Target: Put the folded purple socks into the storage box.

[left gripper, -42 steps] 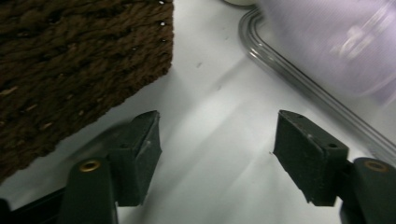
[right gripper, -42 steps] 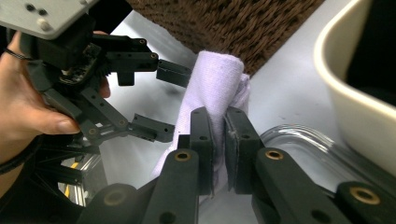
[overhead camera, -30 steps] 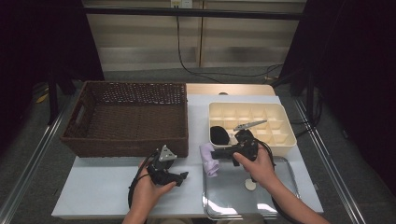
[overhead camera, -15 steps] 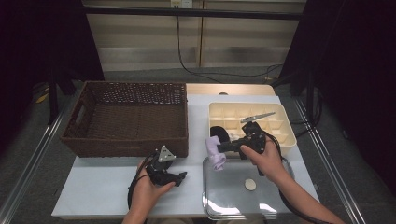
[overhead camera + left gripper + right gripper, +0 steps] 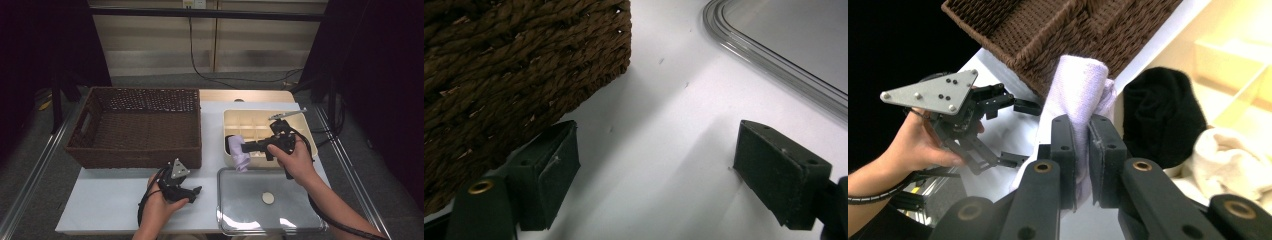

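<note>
My right gripper [image 5: 246,148] clamps a lilac cloth [image 5: 239,151] at the cream box's [image 5: 305,129] nine o'clock edge; I judge it mid-carry, next toward the basket [image 5: 135,125]. My left gripper [image 5: 192,190] rests wide on the desk [image 5: 100,200].

Dark rm, white table [image 5: 115,205], grey floor [image 5: 30,165]

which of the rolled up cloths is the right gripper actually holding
The lavender cloth. It is pinched between the jaws of the right gripper, while the black cloth and the cream cloth lie untouched in the cream divided box.
</note>
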A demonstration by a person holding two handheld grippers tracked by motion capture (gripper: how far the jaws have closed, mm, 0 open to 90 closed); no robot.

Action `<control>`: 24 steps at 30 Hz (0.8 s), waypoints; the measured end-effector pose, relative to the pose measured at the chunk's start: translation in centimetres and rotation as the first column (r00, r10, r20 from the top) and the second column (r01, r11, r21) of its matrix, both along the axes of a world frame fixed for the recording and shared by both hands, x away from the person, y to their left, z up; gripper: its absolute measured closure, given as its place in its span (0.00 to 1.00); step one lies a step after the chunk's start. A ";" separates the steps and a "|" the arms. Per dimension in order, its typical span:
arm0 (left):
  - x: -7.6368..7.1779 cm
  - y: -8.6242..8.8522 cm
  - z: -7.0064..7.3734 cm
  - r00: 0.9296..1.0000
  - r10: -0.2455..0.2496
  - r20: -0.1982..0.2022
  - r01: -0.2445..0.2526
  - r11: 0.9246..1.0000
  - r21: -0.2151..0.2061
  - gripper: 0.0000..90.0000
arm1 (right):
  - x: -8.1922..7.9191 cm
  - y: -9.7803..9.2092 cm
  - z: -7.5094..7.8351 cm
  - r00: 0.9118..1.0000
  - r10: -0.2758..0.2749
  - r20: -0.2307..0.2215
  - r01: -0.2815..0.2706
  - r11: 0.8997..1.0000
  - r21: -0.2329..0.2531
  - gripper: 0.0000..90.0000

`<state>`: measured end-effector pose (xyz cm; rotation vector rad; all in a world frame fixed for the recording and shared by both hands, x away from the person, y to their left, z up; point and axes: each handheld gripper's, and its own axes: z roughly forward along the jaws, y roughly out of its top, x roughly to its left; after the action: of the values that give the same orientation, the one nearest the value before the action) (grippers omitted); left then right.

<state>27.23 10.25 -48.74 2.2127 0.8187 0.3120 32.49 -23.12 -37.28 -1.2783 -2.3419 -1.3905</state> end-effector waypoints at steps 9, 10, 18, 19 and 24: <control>0.0 0.0 0.0 1.000 0.006 0.002 -0.006 1.000 -0.004 0.20 | 0.6 -1.6 1.1 0.999 -0.038 0.014 0.038 0.999 -0.011 0.91; 0.0 -0.1 0.0 1.000 0.006 0.003 -0.006 1.000 -0.005 0.20 | 0.6 -1.8 1.2 0.999 -0.040 0.014 0.040 0.999 -0.015 0.91; 0.0 0.0 0.0 1.000 0.002 0.002 -0.002 1.000 0.002 0.20 | 1.4 -3.4 1.2 0.996 -0.088 0.004 0.088 0.996 -0.019 0.91; 0.0 0.0 0.0 1.000 0.002 0.002 -0.002 1.000 0.001 0.20 | 1.6 -3.6 1.2 0.995 -0.095 0.004 0.095 0.995 -0.022 0.91; 0.0 0.0 0.0 1.000 0.002 0.002 -0.002 1.000 0.001 0.20 | 2.1 -4.4 0.8 0.993 -0.120 -0.001 0.120 0.992 -0.032 0.91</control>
<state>27.21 10.23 -48.76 2.2121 0.8197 0.3158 34.55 -27.56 -36.51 -1.4512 -2.3287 -1.3887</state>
